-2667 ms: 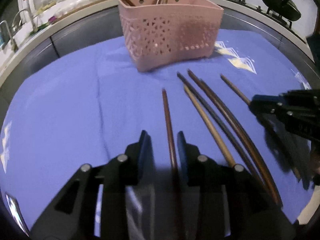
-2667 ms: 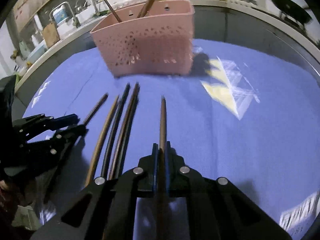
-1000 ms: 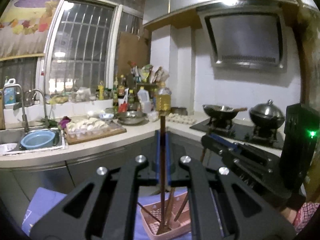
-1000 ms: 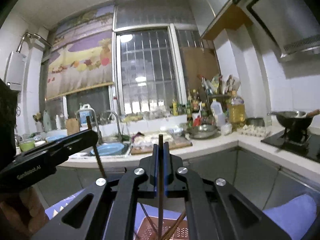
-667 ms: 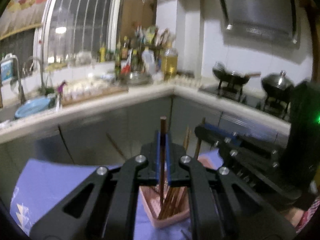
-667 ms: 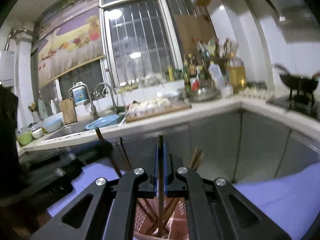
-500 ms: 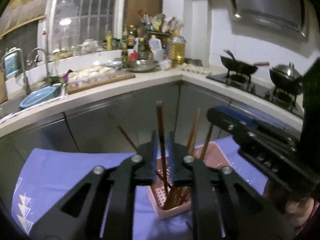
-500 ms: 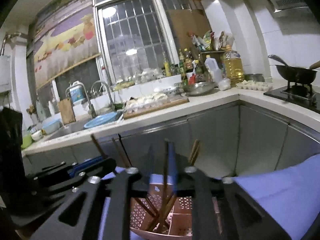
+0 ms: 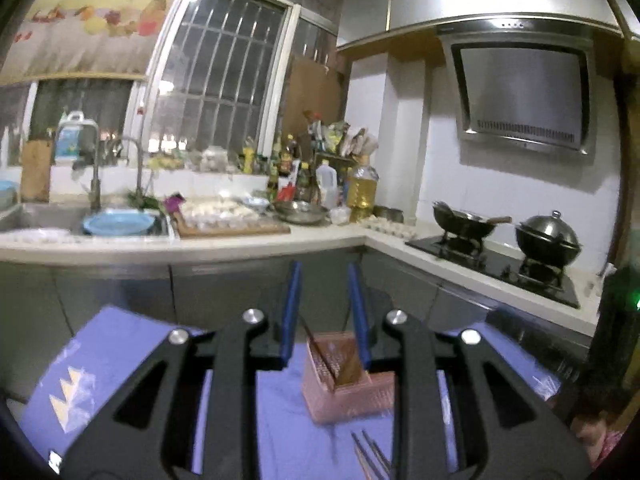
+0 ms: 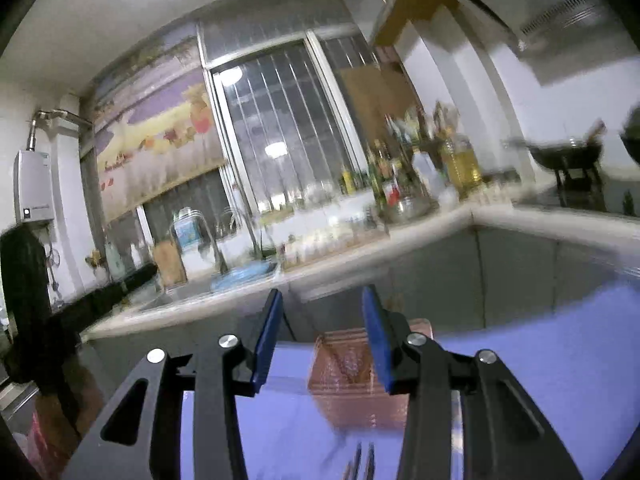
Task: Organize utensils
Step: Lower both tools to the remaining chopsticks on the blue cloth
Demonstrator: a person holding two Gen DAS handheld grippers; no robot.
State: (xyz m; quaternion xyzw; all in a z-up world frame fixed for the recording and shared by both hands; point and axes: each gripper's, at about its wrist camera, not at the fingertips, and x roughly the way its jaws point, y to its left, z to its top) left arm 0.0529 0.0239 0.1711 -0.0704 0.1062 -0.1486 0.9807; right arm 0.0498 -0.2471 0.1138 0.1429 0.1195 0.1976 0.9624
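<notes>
Left gripper [image 9: 325,312] and right gripper [image 10: 322,332] spread wide, empty, above blue cloth [image 9: 120,344] | pink perforated plastic basket [image 9: 344,392] holds upright wooden chopsticks [image 9: 320,350] | remaining loose chopsticks [image 9: 370,456] await collection

Surface: table covered with a blue-violet cloth [image 9: 280,432], seen in both wrist views [image 10: 540,360].
Cloth markings: pale yellow-white triangular print [image 9: 70,394] near the left edge.
On cloth, centre: pink perforated plastic basket [image 9: 360,396], standing upright, with chopsticks [image 9: 320,354] leaning inside it; it is blurred in the right wrist view [image 10: 352,392].
On cloth, near edge: tips of loose dark chopsticks [image 9: 370,454] lying flat, just in front of the basket and apart from it; count cannot be told.
</notes>
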